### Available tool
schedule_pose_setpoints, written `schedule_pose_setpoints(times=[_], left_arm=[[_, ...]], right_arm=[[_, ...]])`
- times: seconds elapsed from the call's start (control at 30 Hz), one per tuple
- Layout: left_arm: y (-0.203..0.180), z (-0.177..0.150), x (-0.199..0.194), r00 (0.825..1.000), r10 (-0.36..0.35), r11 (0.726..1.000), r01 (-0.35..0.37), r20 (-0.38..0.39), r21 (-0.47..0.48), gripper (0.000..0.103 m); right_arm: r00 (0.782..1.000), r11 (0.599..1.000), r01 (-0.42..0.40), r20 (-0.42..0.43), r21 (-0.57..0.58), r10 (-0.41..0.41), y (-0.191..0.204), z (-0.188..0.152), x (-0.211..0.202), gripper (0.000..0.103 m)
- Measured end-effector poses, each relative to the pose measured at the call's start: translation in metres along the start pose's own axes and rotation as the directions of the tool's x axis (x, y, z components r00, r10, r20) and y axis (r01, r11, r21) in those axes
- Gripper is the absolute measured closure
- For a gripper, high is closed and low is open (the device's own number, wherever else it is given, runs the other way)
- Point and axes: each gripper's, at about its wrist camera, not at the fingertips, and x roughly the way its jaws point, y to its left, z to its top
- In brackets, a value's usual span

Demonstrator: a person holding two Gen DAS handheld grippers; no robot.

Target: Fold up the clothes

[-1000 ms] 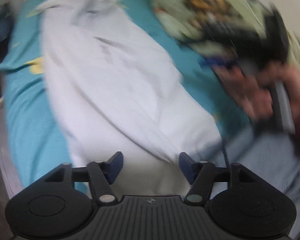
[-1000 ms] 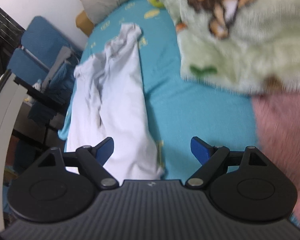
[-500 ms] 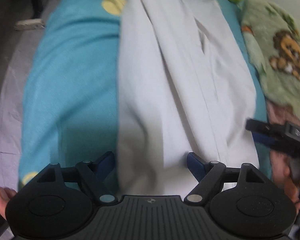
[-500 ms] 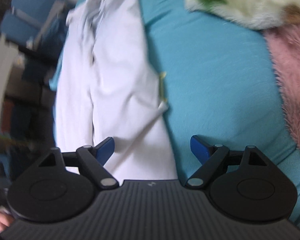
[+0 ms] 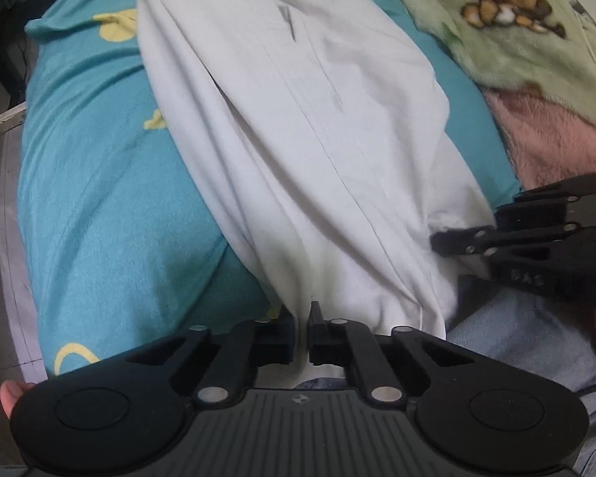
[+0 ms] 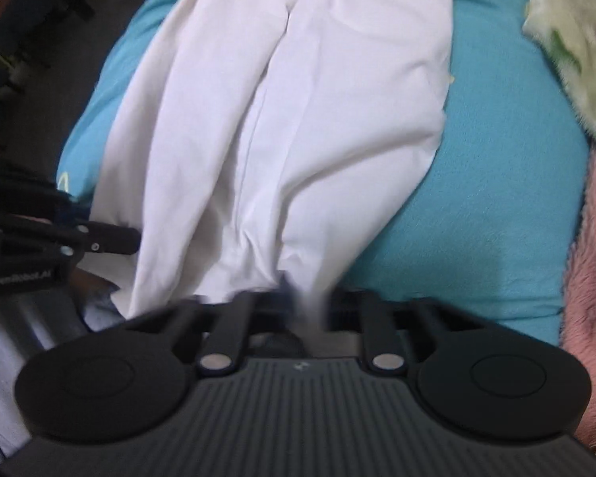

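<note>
A white garment (image 5: 318, 139) lies lengthwise on a teal bed sheet (image 5: 107, 198), folded into a long strip with its near hem toward me. My left gripper (image 5: 302, 326) is shut on the near left part of the hem. My right gripper (image 6: 306, 302) is shut on the near right part of the white garment (image 6: 298, 119); cloth bunches and pulls toward its jaws. The right gripper also shows in the left wrist view (image 5: 457, 238), and the left gripper in the right wrist view (image 6: 119, 238).
A green fleece blanket with a bear print (image 5: 504, 24) and a pink fuzzy blanket (image 5: 556, 135) lie on the right side of the bed. The bed's left edge drops to a dark floor (image 6: 99, 31). Blue-grey cloth (image 5: 516, 338) lies near me.
Both grippers were open half a second ago and have closed on the garment's near hem. Both moved forward and down to the cloth.
</note>
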Motion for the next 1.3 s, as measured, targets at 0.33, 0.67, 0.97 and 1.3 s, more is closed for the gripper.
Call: schedule_pose_setpoints(times=[0.33, 0.67, 0.97, 1.3], left_arm=[[-0.007, 0.01, -0.124, 0.867, -0.181, 0.948, 0.279, 0.464, -0.153, 0.099], [-0.024, -0.035, -0.225, 0.751, -0.215, 0.93, 0.353, 0.624, -0.104, 0.099], [-0.051, -0.151, -0.229, 0.722, -0.227, 0.953, 0.304, 0.653, -0.006, 0.099], [-0.054, -0.092, -0.216, 0.729, -0.128, 0.987, 0.157, 0.672, 0.017, 0.099]], right_arm=[[0.914, 0.965, -0.191, 0.391, 0.182, 0.107, -0.039, 0.004, -0.117, 0.093], [0.806, 0.953, -0.27, 0.573, 0.135, 0.147, -0.032, -0.013, -0.196, 0.094], [0.747, 0.957, -0.285, 0.638, 0.052, 0.188, -0.007, -0.114, -0.208, 0.094], [0.741, 0.958, -0.266, 0.658, 0.105, 0.134, -0.015, -0.075, -0.19, 0.094]])
